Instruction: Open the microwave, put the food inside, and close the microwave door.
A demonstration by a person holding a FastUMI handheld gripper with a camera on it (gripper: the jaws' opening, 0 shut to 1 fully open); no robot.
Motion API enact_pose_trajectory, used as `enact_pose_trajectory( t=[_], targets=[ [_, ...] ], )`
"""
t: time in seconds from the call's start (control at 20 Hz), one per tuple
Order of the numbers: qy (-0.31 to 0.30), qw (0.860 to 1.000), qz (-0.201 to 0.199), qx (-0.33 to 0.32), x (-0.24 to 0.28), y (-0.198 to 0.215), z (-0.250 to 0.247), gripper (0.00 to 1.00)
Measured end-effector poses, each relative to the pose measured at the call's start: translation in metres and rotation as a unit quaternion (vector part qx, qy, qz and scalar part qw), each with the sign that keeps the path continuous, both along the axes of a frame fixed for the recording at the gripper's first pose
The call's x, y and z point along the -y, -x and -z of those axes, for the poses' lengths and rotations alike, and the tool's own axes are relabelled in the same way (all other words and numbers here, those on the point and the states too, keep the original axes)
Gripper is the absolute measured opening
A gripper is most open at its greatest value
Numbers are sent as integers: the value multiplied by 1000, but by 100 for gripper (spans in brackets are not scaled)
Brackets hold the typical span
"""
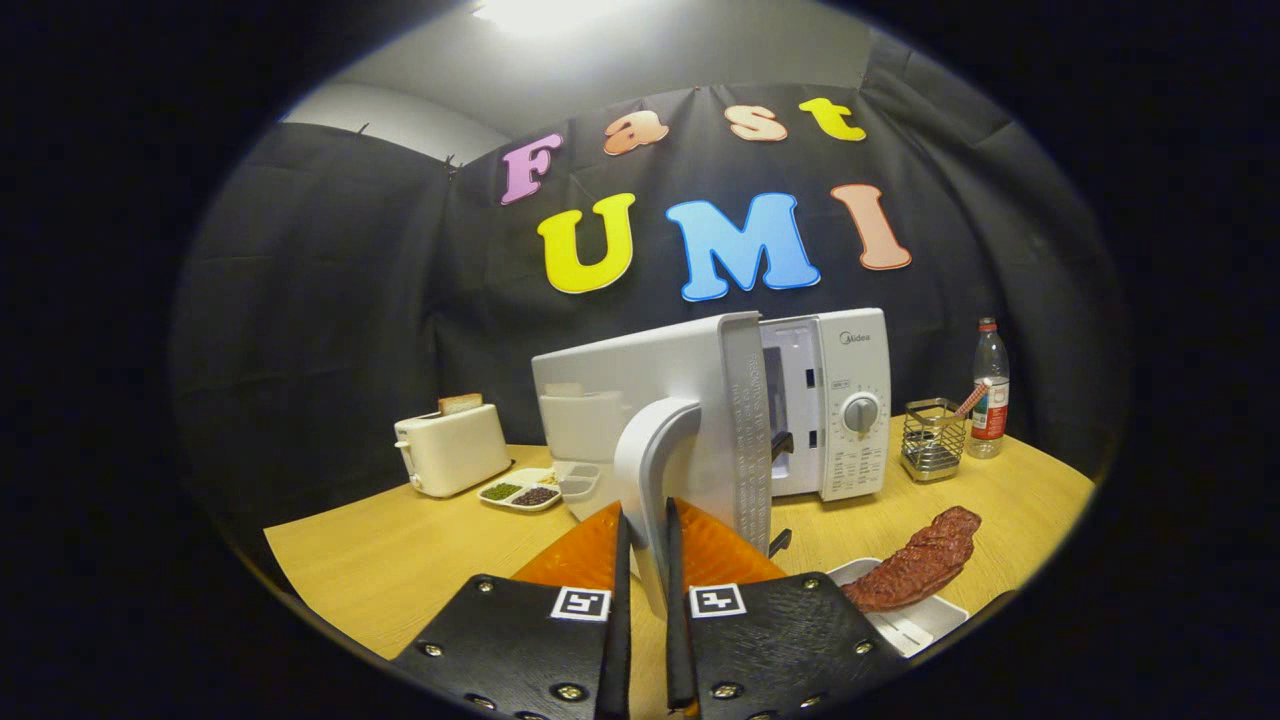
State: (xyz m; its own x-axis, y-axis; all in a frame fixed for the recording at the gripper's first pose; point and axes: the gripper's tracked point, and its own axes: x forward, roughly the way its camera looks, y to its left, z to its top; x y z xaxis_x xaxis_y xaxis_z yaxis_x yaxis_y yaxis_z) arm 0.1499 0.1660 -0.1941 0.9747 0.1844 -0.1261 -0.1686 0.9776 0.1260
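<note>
Your jaws (645,545) are clamped on the door handle (655,450) at frame centre; the meat (915,570) lies lower right.

A toaster (452,449) with bread in its slot, a divided dish (522,491) beside it, a wire caddy (932,439), a bottle (989,390)
</note>
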Motion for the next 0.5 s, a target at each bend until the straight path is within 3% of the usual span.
enact_pose_trajectory(
  t=[0.25, 0.5],
  targets=[
    [1, 999, -34, 8, -57, 23, 1, 14],
    [45, 999, -7, 21, -91, 40, 5, 14]
  ],
)
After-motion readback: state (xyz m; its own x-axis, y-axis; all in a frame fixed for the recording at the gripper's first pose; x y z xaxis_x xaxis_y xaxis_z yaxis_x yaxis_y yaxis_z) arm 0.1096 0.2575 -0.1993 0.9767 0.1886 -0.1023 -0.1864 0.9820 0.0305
